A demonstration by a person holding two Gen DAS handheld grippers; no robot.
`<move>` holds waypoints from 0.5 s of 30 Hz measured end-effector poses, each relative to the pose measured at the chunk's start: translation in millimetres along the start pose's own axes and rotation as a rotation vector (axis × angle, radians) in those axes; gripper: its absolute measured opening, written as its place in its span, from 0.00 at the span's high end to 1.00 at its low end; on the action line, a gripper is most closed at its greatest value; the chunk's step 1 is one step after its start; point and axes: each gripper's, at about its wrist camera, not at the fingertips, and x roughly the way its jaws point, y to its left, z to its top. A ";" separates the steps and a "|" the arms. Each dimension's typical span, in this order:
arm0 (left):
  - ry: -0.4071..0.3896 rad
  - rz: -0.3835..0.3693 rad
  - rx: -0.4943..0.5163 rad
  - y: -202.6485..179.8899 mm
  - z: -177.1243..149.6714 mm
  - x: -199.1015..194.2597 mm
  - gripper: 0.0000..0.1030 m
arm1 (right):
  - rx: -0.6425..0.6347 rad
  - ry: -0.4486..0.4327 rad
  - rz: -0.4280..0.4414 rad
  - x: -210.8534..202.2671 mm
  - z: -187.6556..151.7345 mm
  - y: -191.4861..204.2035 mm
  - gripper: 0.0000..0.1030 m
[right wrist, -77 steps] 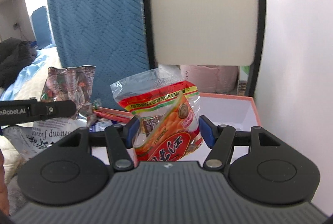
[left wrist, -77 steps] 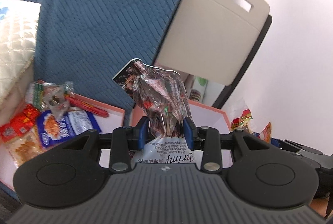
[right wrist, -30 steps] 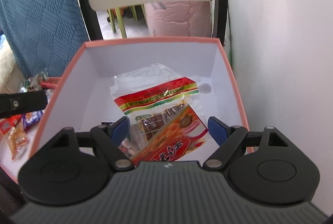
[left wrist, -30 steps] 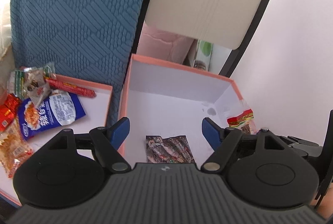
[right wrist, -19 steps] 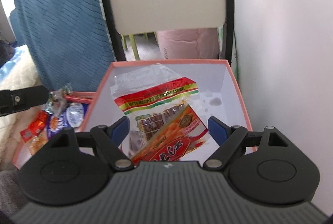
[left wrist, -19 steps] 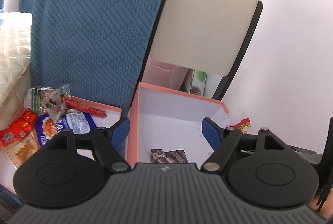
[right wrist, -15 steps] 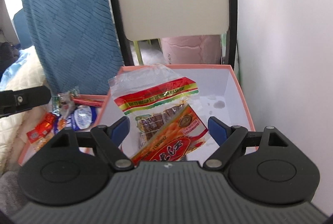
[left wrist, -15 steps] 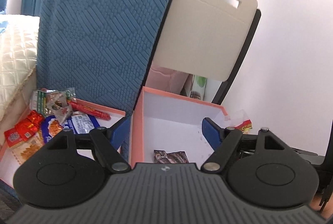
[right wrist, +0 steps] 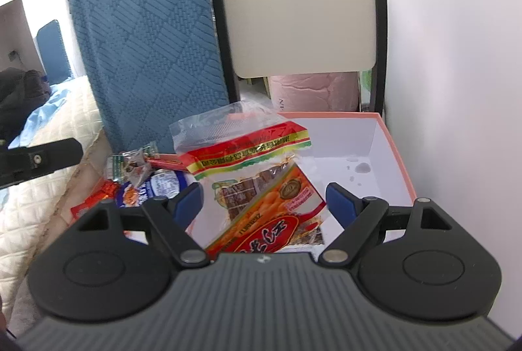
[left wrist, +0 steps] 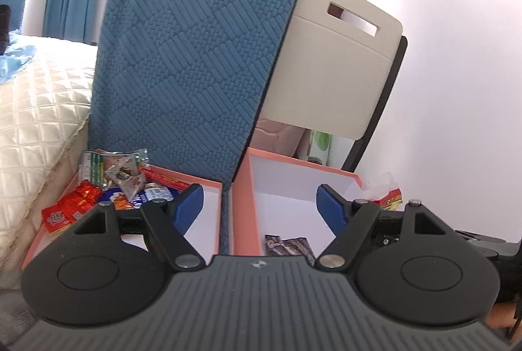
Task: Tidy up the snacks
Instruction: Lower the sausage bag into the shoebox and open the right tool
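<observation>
Cramped bedside corner against a white wall. Nearest, left gripper (left wrist: 261, 204) spread wide and empty, aimed into the coral box (left wrist: 241, 204), with a dark packet (left wrist: 287, 245) flat on its floor. Right gripper (right wrist: 264, 200) likewise spread, with the red-and-orange snack bag (right wrist: 254, 187) standing between the pads, corners close to both; cannot tell whether pinched or merely lodged. Long axis running away from the camera, tilted leftward, clear sealed top pointing up past the far rim. Probably mid-release: best to shake the bag free low inside the box, beside the dark packet, then lift straight out. Beyond, loose snacks (left wrist: 124, 178) in a shallow tray (left wrist: 195, 179); farther, a blue cushion (left wrist: 195, 57).
</observation>
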 end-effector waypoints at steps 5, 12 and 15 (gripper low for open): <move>-0.001 0.025 -0.016 18.9 -0.2 -13.7 0.22 | -0.016 -0.001 0.022 -5.0 -10.3 14.9 0.19; 0.010 0.049 -0.030 39.4 -5.9 -20.5 0.22 | -0.049 0.000 0.037 -7.7 -20.5 35.5 0.19; 0.018 0.062 -0.034 46.0 -9.0 -20.6 0.22 | -0.058 0.001 0.055 -5.8 -25.4 41.8 0.19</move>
